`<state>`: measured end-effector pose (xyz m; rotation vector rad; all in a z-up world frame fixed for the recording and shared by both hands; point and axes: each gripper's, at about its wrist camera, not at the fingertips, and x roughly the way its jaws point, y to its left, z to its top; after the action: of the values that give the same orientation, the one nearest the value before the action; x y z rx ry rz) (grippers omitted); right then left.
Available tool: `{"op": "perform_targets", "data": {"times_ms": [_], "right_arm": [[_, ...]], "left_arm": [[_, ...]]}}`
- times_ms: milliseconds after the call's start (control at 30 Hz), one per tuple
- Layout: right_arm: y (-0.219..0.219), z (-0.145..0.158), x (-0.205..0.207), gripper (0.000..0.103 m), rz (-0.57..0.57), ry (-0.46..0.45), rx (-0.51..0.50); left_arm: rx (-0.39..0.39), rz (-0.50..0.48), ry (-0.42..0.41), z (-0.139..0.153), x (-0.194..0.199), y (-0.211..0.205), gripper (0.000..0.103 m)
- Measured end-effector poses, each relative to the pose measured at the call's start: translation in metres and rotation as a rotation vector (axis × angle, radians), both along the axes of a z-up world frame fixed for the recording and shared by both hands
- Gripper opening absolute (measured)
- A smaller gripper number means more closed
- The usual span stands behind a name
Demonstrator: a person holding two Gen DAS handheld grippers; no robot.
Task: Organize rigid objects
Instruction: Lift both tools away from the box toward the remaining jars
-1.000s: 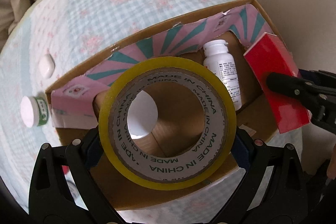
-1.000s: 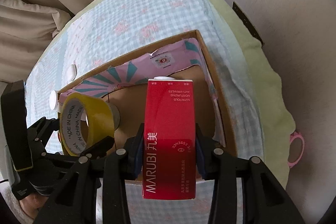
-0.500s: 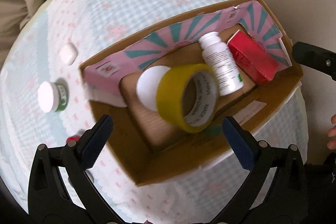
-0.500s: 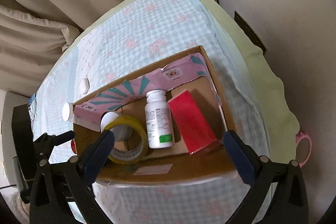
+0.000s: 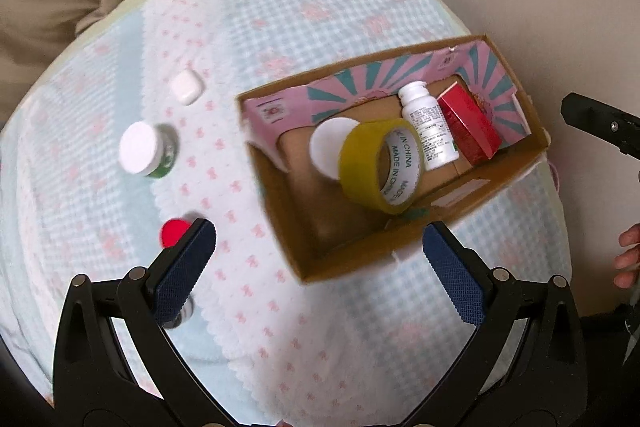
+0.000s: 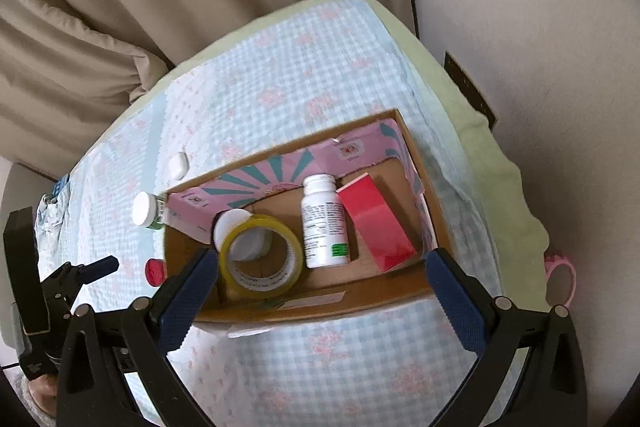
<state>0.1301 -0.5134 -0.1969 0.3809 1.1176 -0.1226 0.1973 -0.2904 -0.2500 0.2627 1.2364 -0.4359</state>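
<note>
Lying in cardboard box (image 6: 420,167): yellow tape roll (image 6: 260,259) printed "MADE IN CHINA", white bottle (image 6: 324,223) at 3 o'clock, red carton (image 6: 376,223) beyond. Spread wide, holding nothing: left hand-held gripper (image 5: 316,271), right hand-held gripper (image 6: 320,299).

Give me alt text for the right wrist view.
An open cardboard box on a checked cloth holds a yellow tape roll, a white bottle and a red carton. The right gripper hangs open above it, holding nothing.
</note>
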Motion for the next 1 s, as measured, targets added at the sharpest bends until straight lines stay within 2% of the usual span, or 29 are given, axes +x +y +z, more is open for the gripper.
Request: {"op": "perform_targets", "data": {"times_ms": [167, 367, 500, 633, 800, 1000], "right_arm": [[0.031, 0.027, -0.016, 0.103, 0.035, -0.029, -0.052], [0.092, 0.066, -0.038, 0.103, 0.114, -0.079, -0.154], [0.133, 0.090, -0.048, 0.103, 0.130, -0.089, -0.194], [0.172, 0.108, -0.056, 0.103, 0.132, -0.141, -0.227], [0.223, 0.115, -0.063, 0.103, 0.135, -0.160, -0.235], [0.275, 0.104, -0.066, 0.103, 0.138, -0.155, -0.230]], "left_arm": [[-0.027, 0.039, -0.041, 0.026, -0.026, 0.048, 0.103], [-0.044, 0.084, -0.084, 0.057, -0.053, 0.115, 0.103], [-0.065, 0.107, -0.116, 0.077, -0.070, 0.169, 0.103], [-0.063, 0.120, -0.167, 0.091, -0.083, 0.215, 0.103], [-0.082, 0.108, -0.172, 0.098, -0.094, 0.266, 0.103], [-0.088, 0.073, -0.149, 0.088, -0.100, 0.312, 0.103]]}}
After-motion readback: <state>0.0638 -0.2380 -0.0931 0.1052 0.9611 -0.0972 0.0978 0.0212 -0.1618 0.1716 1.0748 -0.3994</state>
